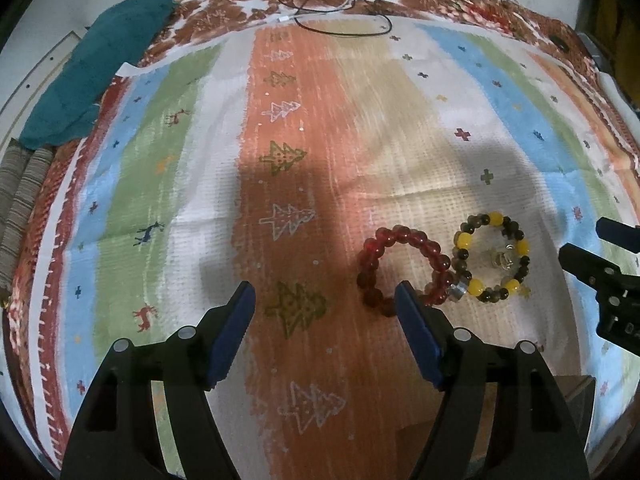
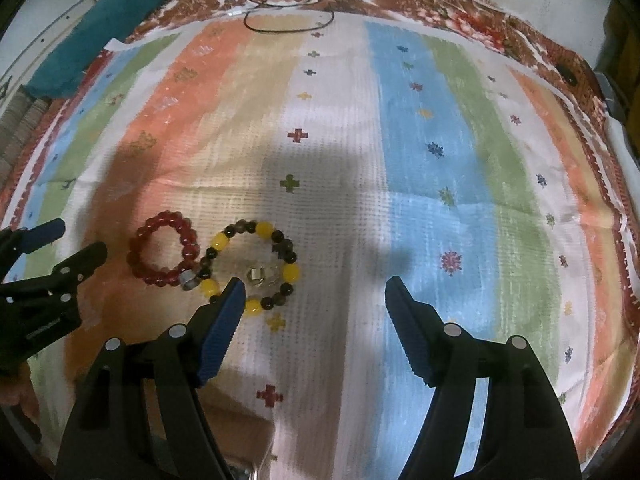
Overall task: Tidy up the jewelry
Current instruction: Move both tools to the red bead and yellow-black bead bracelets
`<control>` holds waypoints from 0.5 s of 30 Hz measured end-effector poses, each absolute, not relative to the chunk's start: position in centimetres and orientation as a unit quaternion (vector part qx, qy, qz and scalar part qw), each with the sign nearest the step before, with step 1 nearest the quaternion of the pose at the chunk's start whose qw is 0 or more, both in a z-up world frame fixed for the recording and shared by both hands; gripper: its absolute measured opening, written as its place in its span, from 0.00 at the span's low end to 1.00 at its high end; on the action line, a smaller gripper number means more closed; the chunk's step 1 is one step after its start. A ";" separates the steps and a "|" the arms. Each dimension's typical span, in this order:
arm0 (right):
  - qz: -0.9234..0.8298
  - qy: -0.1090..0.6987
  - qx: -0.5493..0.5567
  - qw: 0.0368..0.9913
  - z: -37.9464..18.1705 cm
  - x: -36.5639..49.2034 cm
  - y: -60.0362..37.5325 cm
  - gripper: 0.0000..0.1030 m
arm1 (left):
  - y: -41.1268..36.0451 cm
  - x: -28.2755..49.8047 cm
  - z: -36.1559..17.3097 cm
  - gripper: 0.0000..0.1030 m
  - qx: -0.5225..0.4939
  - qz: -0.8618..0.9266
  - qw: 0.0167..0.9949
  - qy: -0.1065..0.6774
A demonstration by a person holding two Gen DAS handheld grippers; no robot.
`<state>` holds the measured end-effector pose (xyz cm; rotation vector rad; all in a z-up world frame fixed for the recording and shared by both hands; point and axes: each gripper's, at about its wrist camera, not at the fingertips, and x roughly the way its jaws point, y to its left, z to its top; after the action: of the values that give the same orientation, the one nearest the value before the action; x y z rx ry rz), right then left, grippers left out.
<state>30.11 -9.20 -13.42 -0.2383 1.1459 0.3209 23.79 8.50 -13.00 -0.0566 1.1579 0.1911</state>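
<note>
A red bead bracelet [image 1: 404, 268] lies on the striped cloth [image 1: 200, 184], touching a yellow-and-dark bead bracelet [image 1: 493, 256] to its right. A small silver ring [image 1: 457, 291] sits where they meet, and small silver pieces [image 1: 502, 259] lie inside the yellow bracelet. My left gripper [image 1: 326, 294] is open and empty, its right finger just in front of the red bracelet. My right gripper [image 2: 314, 292] is open and empty, its left finger beside the yellow bracelet [image 2: 252, 266]. The red bracelet [image 2: 164, 249] and the ring [image 2: 188, 280] also show in the right wrist view.
A teal cloth [image 1: 100, 64] lies at the far left corner. A thin black cord [image 1: 332, 12] loops at the far edge. The right gripper's side [image 1: 612, 280] shows at the right edge, the left gripper's [image 2: 44, 280] at the left edge of the right wrist view.
</note>
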 end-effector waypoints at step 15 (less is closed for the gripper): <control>0.155 0.553 -0.119 0.810 -16.2 32.5 -7.7 0.70 | 8.2 25.7 -15.8 0.70 -0.011 0.066 0.823 0.564</control>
<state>32.54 -7.73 -16.17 -0.2550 1.1809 0.3320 25.67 8.17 -15.76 -0.0228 1.2002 0.1400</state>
